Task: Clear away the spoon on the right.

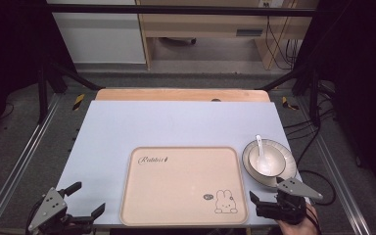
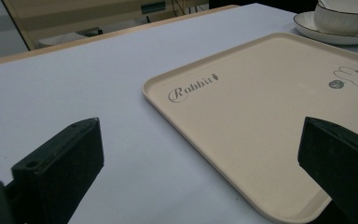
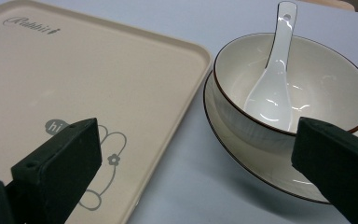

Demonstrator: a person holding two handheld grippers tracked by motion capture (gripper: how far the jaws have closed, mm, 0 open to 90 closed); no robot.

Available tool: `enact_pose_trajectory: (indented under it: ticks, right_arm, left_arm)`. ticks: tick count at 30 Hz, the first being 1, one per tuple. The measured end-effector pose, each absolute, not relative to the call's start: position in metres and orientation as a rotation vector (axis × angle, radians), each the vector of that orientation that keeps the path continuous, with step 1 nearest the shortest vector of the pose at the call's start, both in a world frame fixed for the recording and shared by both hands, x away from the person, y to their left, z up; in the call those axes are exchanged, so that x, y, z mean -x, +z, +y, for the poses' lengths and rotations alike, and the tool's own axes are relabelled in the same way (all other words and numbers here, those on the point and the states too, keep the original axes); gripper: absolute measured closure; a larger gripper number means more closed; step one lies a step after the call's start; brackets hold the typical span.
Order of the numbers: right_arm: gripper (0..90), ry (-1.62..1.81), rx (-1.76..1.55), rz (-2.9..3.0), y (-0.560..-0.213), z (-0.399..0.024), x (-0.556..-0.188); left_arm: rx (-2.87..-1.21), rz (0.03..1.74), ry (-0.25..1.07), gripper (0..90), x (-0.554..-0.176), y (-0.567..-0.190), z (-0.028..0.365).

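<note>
Item one: my left gripper (image 1: pixel 84 199), held at the near left corner of the table (image 1: pixel 107 127), jaws spread wide with nothing between them. In the left gripper view, bare tabletop lies between the jaws, and the near corner of the tray (image 2: pixel 261 116) runs under the right-hand jaw.

Item two: my right gripper (image 1: pixel 266 197), in my hand (image 1: pixel 298 223) at the near right edge, jaws likewise parted and empty.

Item three: beige tray (image 1: pixel 183 188), flat on the table between my two grippers, its right edge just beside the right gripper. It bears the word "Rabbit" at the corner far from me and a rabbit drawing (image 1: pixel 223 201) at the corner nearest the right gripper.

Item four: white bowl (image 1: pixel 269 161) with a dark rim, standing upright on a plate (image 1: pixel 288 169), just ahead of my right gripper and just beside the tray's right edge, apart from it. In the right gripper view the bowl (image 3: pixel 326 88) sits ahead, towards the right-hand jaw; neither jaw touches it.

Item five: white spoon (image 1: pixel 260 149), lying in the bowl, scoop down, handle leaning on the far rim, pointing away from my right gripper.
</note>
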State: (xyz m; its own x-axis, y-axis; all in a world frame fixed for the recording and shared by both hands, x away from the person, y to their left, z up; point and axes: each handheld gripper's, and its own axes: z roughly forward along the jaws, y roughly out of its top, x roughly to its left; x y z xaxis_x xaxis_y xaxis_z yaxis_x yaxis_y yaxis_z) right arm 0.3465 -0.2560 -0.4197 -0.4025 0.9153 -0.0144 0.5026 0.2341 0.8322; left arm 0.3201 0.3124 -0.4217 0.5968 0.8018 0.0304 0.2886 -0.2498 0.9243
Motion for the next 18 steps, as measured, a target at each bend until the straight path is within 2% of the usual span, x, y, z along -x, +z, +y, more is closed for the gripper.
enact_pose_trajectory:
  ticks: [18]
  right_arm:
    - [1.7,1.058,-1.286,2.004,-0.415,-0.257,-0.364]
  left_arm:
    - [-1.798,0.881,0.637,0.0,-0.319,-0.422,0.313]
